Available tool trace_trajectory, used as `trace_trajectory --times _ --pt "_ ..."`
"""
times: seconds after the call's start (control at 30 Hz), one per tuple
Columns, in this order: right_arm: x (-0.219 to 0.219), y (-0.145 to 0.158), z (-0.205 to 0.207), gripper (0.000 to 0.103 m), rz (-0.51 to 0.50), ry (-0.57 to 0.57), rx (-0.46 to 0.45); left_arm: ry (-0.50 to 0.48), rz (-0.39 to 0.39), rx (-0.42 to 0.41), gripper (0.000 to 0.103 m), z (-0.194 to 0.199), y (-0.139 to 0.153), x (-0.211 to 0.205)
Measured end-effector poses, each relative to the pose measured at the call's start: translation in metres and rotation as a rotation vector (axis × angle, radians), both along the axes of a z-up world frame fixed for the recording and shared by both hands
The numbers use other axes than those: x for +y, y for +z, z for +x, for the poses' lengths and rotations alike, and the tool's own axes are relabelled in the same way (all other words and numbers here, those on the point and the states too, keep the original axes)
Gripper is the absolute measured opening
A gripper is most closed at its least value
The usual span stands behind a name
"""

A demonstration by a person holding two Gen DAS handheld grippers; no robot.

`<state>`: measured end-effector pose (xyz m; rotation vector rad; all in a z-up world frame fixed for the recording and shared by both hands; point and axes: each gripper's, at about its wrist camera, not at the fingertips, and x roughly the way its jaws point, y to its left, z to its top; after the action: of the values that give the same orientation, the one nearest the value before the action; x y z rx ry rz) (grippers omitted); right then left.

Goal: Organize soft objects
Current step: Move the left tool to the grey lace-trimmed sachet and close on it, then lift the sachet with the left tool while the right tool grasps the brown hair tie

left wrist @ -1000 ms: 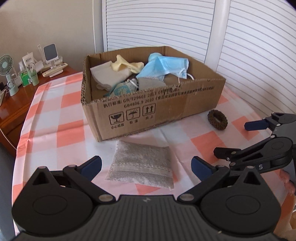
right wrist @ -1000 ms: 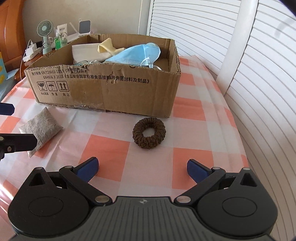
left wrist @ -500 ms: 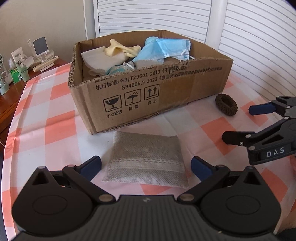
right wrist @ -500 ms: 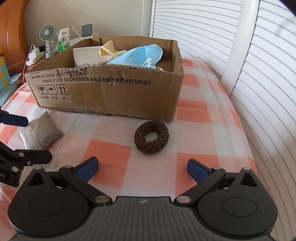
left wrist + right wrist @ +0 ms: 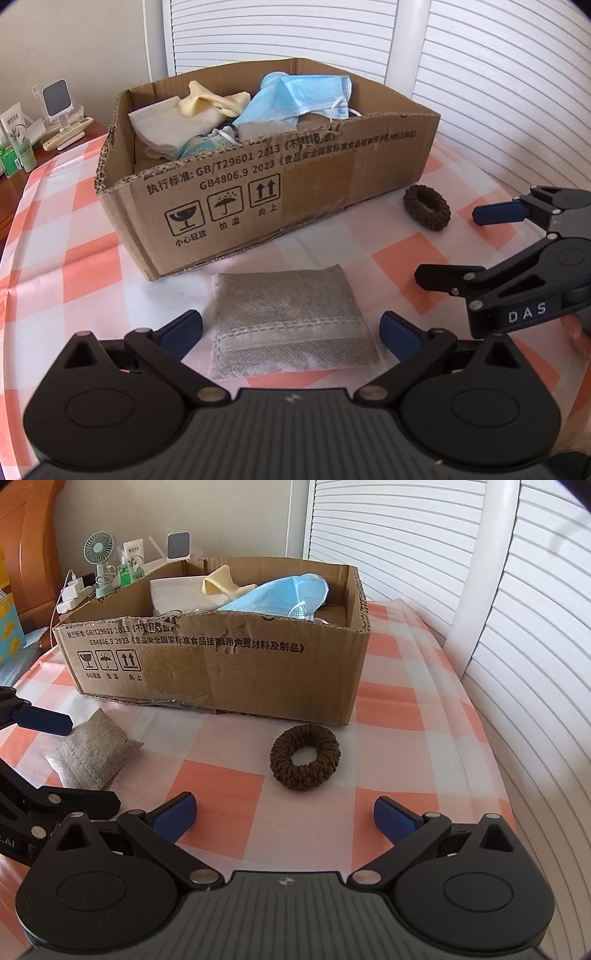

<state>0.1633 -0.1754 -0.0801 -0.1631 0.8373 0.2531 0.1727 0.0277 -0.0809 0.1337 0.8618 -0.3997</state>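
Note:
A grey fabric sachet (image 5: 291, 319) lies flat on the checked tablecloth, just ahead of my open left gripper (image 5: 291, 330), whose blue pads flank its near end. It also shows in the right wrist view (image 5: 92, 755). A brown knitted scrunchie (image 5: 304, 757) lies in front of my open, empty right gripper (image 5: 284, 814); it also shows in the left wrist view (image 5: 426, 207). The cardboard box (image 5: 332, 192) behind both holds a blue face mask (image 5: 299, 99), cream cloths (image 5: 173, 120) and other soft items. The right gripper shows in the left wrist view (image 5: 458, 247).
A side table at the back left holds a small green fan (image 5: 100, 563), bottles (image 5: 16, 147) and a phone stand (image 5: 55, 99). White louvred shutters (image 5: 535, 590) close off the back and right. The tablecloth edge (image 5: 495, 768) curves down on the right.
Both grippers have come lower and closer to the table. The sachet now lies between my left pads, and the scrunchie is nearer my right gripper.

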Motion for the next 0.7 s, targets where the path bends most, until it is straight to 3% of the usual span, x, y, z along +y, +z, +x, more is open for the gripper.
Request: trace_trajectory --times 0.03,0.17,0.27,0.7 --pt "0.000 0.000 -0.001 0.103 0.001 0.001 -0.001 0.005 -0.004 0.004 0.097 0.001 0.001 0.001" --pt "0.000 0.000 -0.001 0.103 0.000 0.003 -0.004 0.027 0.002 -0.007 0.072 0.000 0.004 0.001" --pt "0.000 0.000 -0.001 0.103 -0.003 0.006 -0.007 0.032 -0.013 -0.007 0.063 -0.002 0.008 0.001" --pt "0.001 0.001 0.023 0.102 -0.008 0.034 -0.010 0.079 -0.007 -0.004 0.061 -0.010 0.011 0.010"
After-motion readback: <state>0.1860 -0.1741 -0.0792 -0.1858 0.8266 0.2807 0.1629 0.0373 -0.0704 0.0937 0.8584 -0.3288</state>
